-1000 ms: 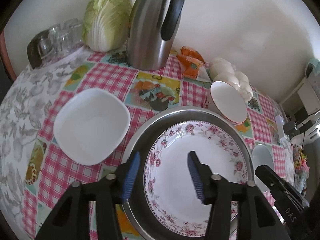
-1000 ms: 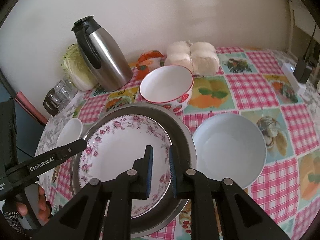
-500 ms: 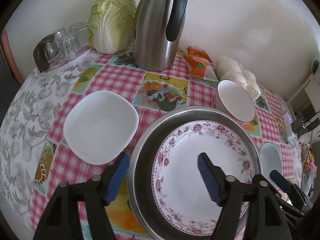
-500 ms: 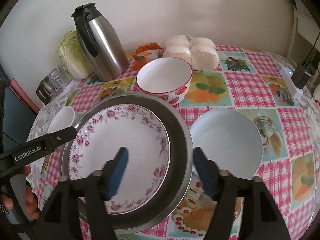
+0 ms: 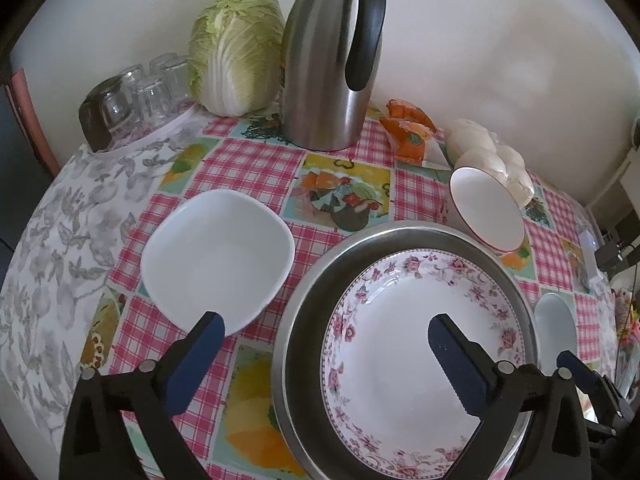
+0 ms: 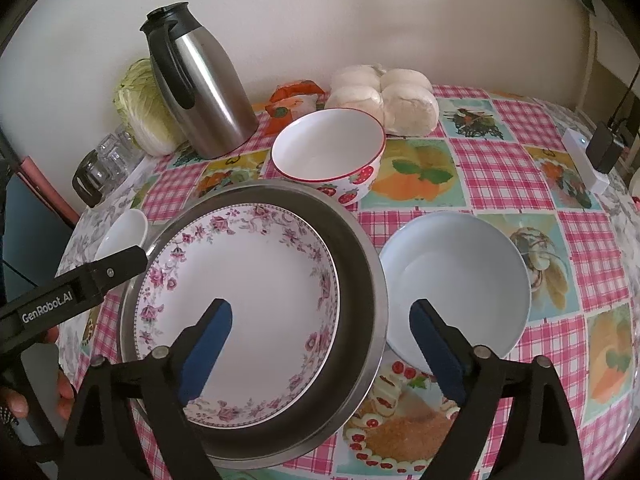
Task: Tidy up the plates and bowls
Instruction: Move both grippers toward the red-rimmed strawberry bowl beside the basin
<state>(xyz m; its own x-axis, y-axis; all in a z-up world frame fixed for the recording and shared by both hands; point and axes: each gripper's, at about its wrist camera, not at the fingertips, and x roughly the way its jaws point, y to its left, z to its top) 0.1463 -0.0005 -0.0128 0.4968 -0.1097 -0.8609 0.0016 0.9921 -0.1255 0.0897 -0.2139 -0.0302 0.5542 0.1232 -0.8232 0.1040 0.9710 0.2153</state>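
A floral plate (image 5: 416, 340) (image 6: 244, 304) lies inside a steel basin (image 5: 304, 300) (image 6: 360, 264). A square white bowl (image 5: 218, 256) sits left of the basin. A red-rimmed strawberry bowl (image 6: 328, 152) (image 5: 486, 212) stands behind it. A pale blue bowl (image 6: 456, 284) sits to its right. My left gripper (image 5: 326, 344) is open and empty, spanning the basin's left rim. My right gripper (image 6: 322, 332) is open and empty above the basin's right rim.
A steel thermos jug (image 5: 332, 60), a cabbage (image 5: 236, 48) and upturned glasses (image 5: 132, 96) stand at the back by the wall. Steamed buns (image 6: 384, 96) and an orange packet (image 6: 296, 100) lie behind the strawberry bowl. A power strip (image 6: 584, 160) lies far right.
Both grippers have opened wide; the right one was nearly shut a second ago. Both have drawn back a little from the plate.
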